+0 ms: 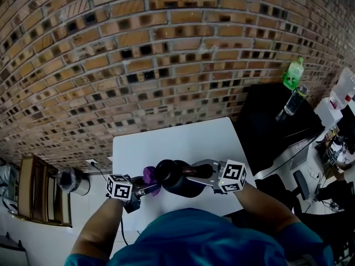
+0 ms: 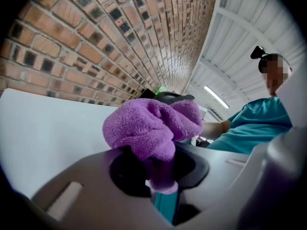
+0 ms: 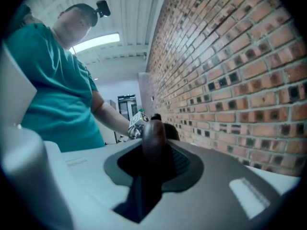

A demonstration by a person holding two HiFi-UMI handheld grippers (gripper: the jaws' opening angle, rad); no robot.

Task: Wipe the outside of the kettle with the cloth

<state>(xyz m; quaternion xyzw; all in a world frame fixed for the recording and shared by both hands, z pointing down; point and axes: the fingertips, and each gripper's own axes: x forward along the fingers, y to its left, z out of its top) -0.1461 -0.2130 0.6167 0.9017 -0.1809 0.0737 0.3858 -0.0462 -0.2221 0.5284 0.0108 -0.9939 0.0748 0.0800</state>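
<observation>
Most of the white table stretched beyond the round dark kettle at its near edge. Left gripper pinched fluffy purple cloth; right gripper clamped the handle.

— What does the person wear?
— A teal short-sleeved shirt; one sleeve ends at the lower right of the head view. At the upper left of the right gripper view, a small black camera sits on a dark band round the head.
— And the tools?
— The left gripper and right gripper have smooth grey shells with dark hollows round the jaws. Each carries a white cube printed with black square markers.
</observation>
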